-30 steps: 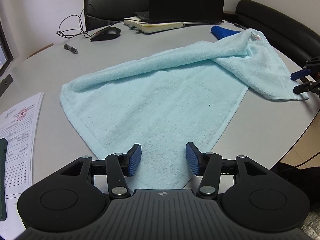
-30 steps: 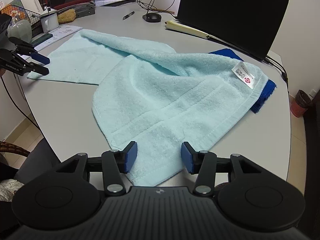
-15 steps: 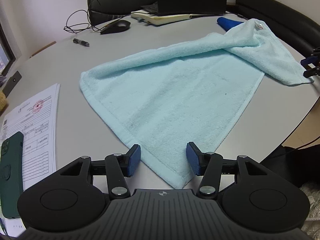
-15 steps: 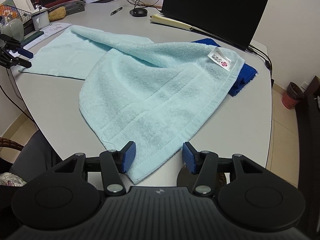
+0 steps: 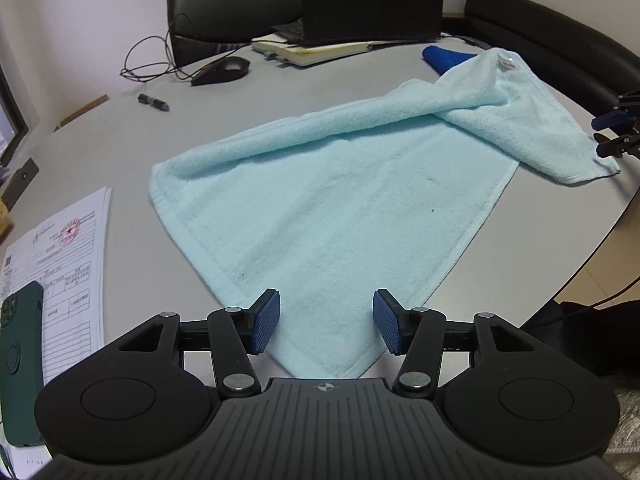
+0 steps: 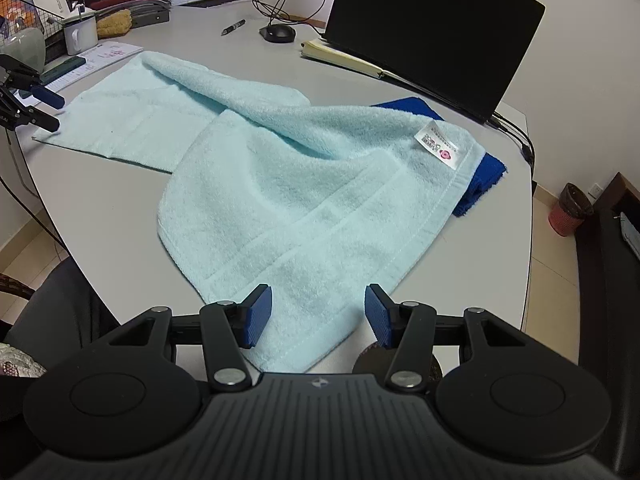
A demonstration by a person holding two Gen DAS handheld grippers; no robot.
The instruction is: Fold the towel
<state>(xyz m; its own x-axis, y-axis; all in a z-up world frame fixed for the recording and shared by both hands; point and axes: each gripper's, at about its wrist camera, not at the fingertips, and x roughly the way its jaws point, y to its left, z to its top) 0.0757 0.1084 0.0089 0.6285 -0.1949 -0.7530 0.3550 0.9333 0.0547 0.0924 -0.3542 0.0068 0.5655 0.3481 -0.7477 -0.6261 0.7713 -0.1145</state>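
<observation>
Pale blue terry towel (image 5: 332, 216) lies partly folded across the grey surface (image 5: 100, 148), its far end doubled over a dark blue cloth (image 6: 486, 168). Both claws tilt steeply down at it from opposite ends. Left claw (image 5: 326, 322) is released, jaws apart, one corner lying between the pads untouched. Right claw (image 6: 318, 316) is likewise released, jaws straddling the opposite corner near the surface's edge.
</observation>
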